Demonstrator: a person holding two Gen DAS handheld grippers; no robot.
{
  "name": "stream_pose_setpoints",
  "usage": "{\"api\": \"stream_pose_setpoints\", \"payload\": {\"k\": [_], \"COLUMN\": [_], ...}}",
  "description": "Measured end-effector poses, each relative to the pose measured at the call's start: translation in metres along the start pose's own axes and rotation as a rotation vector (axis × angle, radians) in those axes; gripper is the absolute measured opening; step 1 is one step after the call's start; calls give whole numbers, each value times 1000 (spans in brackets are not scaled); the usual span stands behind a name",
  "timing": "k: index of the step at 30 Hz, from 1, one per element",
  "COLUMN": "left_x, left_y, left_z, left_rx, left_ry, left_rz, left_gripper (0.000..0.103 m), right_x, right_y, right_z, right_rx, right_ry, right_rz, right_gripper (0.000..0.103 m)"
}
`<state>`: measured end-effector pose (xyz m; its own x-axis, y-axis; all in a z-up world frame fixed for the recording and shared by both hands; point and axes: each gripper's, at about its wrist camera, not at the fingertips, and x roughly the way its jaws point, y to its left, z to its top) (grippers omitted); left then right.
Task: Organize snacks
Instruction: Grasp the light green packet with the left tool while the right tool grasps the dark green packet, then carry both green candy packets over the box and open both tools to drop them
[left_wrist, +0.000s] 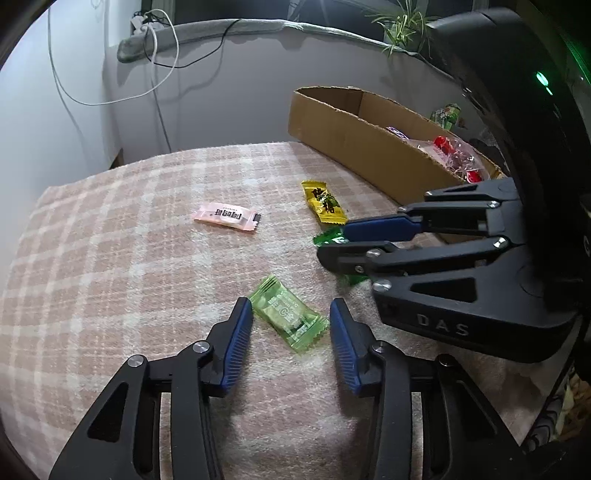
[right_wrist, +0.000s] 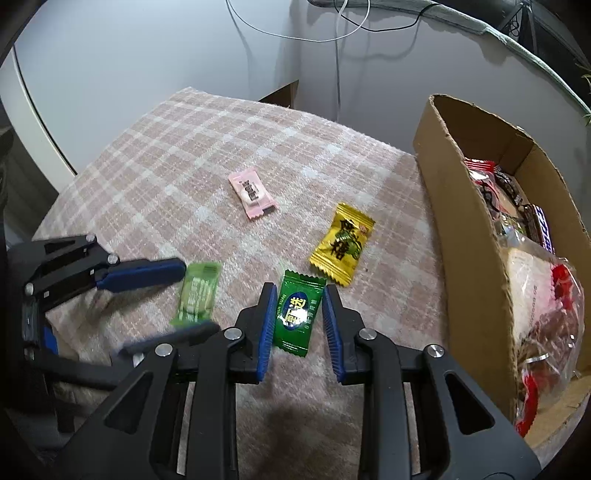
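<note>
Several wrapped candies lie on a pink plaid cloth (left_wrist: 110, 258). My left gripper (left_wrist: 291, 314) is open, its blue fingers on either side of a light green candy (left_wrist: 290, 319), also in the right wrist view (right_wrist: 195, 295). My right gripper (right_wrist: 299, 314) is open around a dark green candy (right_wrist: 297, 314), partly hidden behind its fingers in the left wrist view (left_wrist: 328, 236). A yellow candy (left_wrist: 323, 203) (right_wrist: 341, 243) and a pink candy (left_wrist: 229, 217) (right_wrist: 253, 194) lie loose farther out.
A cardboard box (left_wrist: 354, 144) (right_wrist: 469, 236) holding several snack packs stands at the cloth's right side. A grey wall with hanging cables (left_wrist: 166, 55) is behind. The cloth's far and left edges drop off.
</note>
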<state>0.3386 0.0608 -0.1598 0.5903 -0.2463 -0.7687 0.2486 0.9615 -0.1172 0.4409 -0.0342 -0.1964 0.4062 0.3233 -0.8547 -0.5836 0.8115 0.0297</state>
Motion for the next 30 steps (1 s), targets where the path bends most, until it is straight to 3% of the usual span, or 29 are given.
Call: {"api": "stream_pose_setpoints", "payload": {"k": [5,12,21,30], "left_x": [-1,-1,-3,-31], "left_y": [9,9,10,12], "left_z": [1,0,-1,13], "left_rx": [-18,-17,-29,-68], "left_ry": [-9,-16,-25,-106], "left_rz": [6,16,14,-8], "left_gripper": [24,21,19,19], "right_x": [-6,-11,-17,-67], "right_y": [-1,0,-3,-15], "right_z": [-8,-11,-16,-12], "right_rx": [-8,-5,13,46], "right_ry": [-3,-31,-54,-170], "right_rz": [-9,-15,-9,9], "right_gripper": [26,19,19,19]}}
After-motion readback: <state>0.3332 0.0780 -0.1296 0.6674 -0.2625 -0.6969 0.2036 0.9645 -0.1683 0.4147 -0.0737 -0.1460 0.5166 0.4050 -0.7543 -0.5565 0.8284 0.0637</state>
